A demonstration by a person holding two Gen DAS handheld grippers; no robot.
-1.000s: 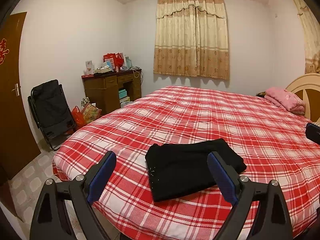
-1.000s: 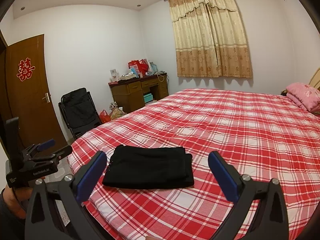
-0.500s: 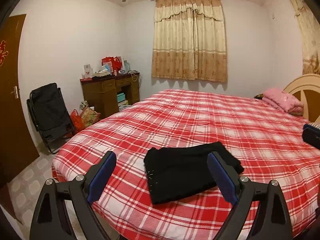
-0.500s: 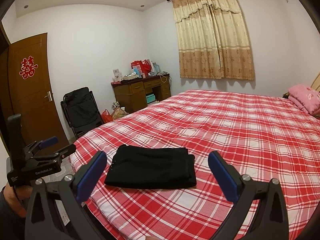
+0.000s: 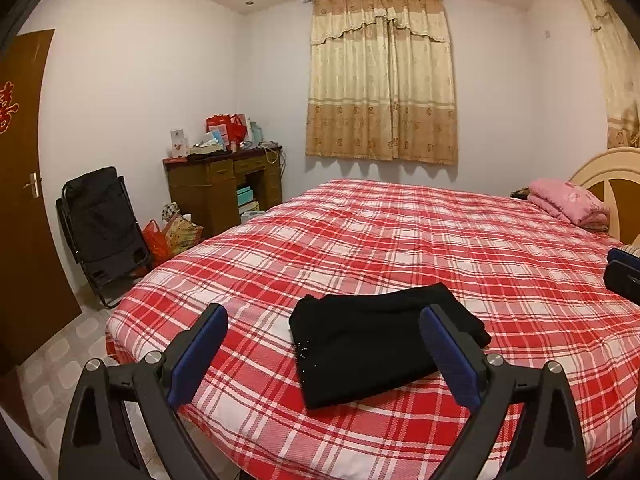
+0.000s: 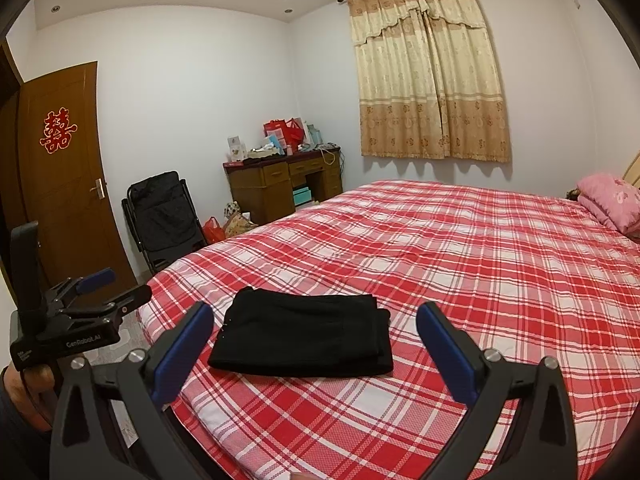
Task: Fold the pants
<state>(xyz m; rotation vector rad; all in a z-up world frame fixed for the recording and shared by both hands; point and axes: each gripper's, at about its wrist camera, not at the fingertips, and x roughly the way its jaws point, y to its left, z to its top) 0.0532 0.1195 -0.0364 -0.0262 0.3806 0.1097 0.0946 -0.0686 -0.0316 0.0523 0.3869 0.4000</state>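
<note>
**Folded pants near bed corner, both grippers spread and empty**

We see the black pants [image 5: 380,340] folded into a flat rectangle, lying on the red plaid bed [image 5: 440,240] near its front left corner. Bed edge runs just in front of and to the left of the pants; beyond it, tiled floor [image 5: 52,360]. Behind and to the right of the pants, wide bare bedspread up to the pink pillow [image 5: 568,200] by the headboard [image 5: 608,172].

Left gripper [image 5: 324,352] is spread wide, holding nothing, above the bed edge; its right finger overlaps the pants' right side in view, contact not evident. Right gripper [image 6: 316,348] is spread too, empty, pants showing between its fingers but farther back, apart from them.

Left wrist view alone shows the headboard and a dark part of the other gripper at the right edge. Right wrist view alone shows the left gripper [image 6: 92,284] from the side, off the bed past its left corner, with a hand [image 6: 28,384] under it, plus the red emblem [image 6: 58,131] in full on the door [image 6: 68,184].

Pants' long axis runs roughly left-right across the bed's front. In the left wrist view it looks skewed, right end farther back. Stacked layer edges sit at the right end; small shiny dots at the left end.

Desk [image 6: 280,184] and folding chair [image 6: 164,216] stand at the far wall, well apart from the pants.
</note>
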